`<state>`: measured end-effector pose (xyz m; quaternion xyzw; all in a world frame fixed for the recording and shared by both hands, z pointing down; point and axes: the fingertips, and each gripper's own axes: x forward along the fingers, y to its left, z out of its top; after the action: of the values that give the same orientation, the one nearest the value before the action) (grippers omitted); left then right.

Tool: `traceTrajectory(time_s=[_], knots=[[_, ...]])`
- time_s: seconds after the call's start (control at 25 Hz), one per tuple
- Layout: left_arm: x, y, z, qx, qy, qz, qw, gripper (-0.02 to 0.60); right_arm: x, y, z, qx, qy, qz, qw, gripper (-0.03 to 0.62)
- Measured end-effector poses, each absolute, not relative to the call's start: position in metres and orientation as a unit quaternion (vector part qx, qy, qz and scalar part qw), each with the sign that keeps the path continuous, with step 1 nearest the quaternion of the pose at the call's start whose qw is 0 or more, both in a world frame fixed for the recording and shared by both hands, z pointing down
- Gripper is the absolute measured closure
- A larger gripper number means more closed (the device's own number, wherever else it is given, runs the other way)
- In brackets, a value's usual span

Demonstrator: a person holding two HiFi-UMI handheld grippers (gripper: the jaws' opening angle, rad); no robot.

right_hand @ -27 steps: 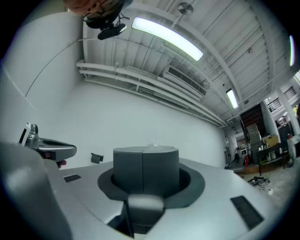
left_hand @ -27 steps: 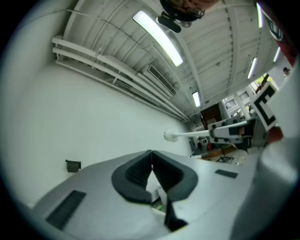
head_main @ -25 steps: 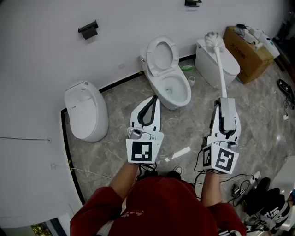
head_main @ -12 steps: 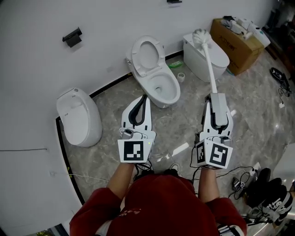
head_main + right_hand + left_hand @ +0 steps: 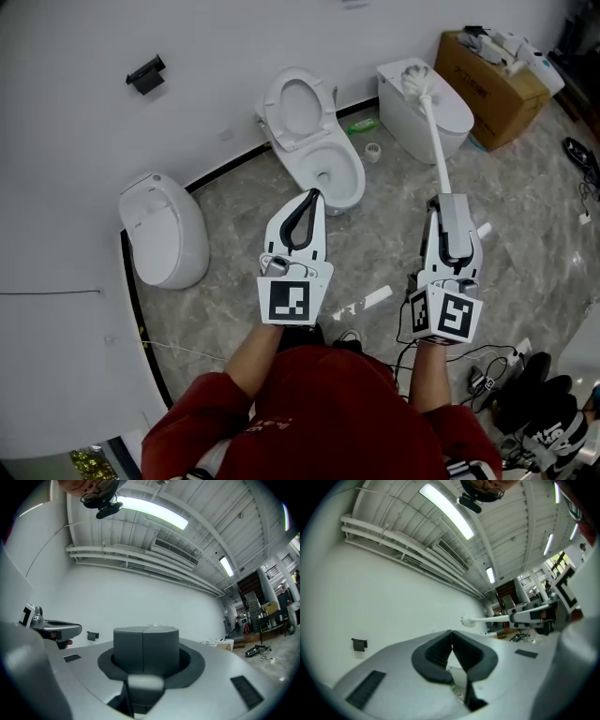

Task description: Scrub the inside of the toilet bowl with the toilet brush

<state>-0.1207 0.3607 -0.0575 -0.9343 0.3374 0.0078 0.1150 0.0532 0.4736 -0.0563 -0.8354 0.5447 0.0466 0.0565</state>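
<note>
Right gripper (image 5: 448, 201): fingers clamped on the toilet brush (image 5: 435, 136) handle, brush head raised toward 12 o'clock. Left gripper (image 5: 311, 195): fingers together, empty. Both grippers have shifted slightly right. The toilet bowl (image 5: 360, 180) lies at 12 o'clock of the left gripper, clear of the brush.

The brush (image 5: 433, 136) is white, with a long thin handle and a round bristly head. Its handle end is clamped in the right tool (image 5: 448, 201), and it slants up and away from the person with its head in the air. The toilet (image 5: 314, 141), white with its lid raised, stands on the floor against the wall, its bowl (image 5: 332, 175) well apart from the brush head.
</note>
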Motion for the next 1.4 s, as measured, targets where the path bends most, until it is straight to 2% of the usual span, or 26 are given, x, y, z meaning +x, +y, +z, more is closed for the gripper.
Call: traceTrajectory(time_s=[0.44,1.04,1.16,1.4], knots=[[-0.093,0.296,-0.044,-0.928,0.361,0.006,0.095,0.582,0.089,0.407,-0.03,-0.819,0.57,0.023,0.053,0.444],[-0.101,0.059,-0.04,-0.906,0.419,0.044,0.041,0.581,0.097,0.164,-0.042,-0.795,0.606,0.021,0.013,0.444],[-0.102,0.023,-0.037,-0.901,0.427,0.066,0.036,0.583,0.096,0.127,-0.039,-0.789,0.614,0.017,0.011,0.444],[-0.078,-0.022,-0.031,-0.897,0.437,0.042,0.047,0.581,0.121,0.071,-0.019,-0.78,0.626,-0.004,0.009,0.444]])
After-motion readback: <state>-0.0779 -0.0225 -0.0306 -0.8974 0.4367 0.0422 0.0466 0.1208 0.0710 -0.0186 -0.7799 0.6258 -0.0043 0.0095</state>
